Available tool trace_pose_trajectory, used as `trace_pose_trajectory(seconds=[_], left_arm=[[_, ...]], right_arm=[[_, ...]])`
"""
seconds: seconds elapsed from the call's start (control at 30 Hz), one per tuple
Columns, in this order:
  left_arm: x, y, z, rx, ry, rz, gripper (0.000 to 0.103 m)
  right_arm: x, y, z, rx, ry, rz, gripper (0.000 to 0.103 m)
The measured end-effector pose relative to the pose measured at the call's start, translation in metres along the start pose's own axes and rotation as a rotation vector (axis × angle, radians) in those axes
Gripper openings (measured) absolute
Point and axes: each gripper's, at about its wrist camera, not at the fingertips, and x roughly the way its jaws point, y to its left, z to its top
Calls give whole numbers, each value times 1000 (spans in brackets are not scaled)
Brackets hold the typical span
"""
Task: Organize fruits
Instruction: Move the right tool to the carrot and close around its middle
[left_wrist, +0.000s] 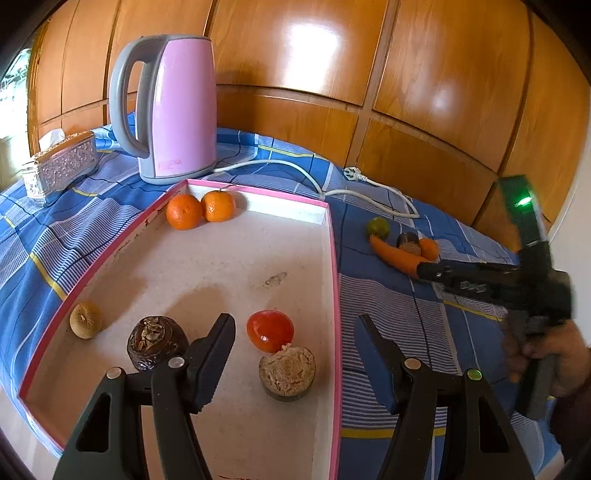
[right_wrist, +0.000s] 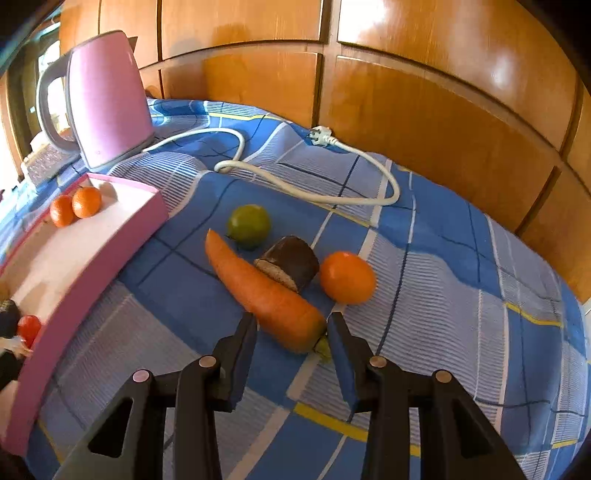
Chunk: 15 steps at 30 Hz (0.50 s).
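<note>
Black jaws of the left gripper (left_wrist: 295, 354) stand apart, gripping nothing, over the pink tray (left_wrist: 334, 258), which holds two oranges (left_wrist: 183, 211), a tomato (left_wrist: 269, 329) and brown fruits (left_wrist: 157, 341). Right gripper (right_wrist: 291, 334) has its jaws apart around the carrot's (right_wrist: 258, 288) thick end; whether they touch it I cannot tell. Beside the carrot on the blue cloth (right_wrist: 461, 295) lie a lime (right_wrist: 248, 225), a dark cut fruit (right_wrist: 291, 264) and an orange fruit (right_wrist: 347, 277).

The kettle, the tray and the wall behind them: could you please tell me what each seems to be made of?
Kettle: pink body with a soft sheen, painted metal or plastic; grey handle looks matte plastic.
Tray: probably cardboard, with thin pink walls, a scuffed rim and a stained matte white floor.
Wall: varnished wood panels, with bright glare spots on orange-brown boards.
</note>
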Motion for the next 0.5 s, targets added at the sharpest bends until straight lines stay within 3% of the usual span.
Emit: trace_pose_trajectory(seconds=[0.1,0.33,0.5], left_arm=[[0,0,0,-3,1,0,67],[0,2,0,-11,1,4,67],[1,1,0,-8,1,2,67]], right_arm=[[-17,3,-3,37,17,152,41],[-13,17,2,-59,1,23,41],[1,23,6,-147,61,11,44]])
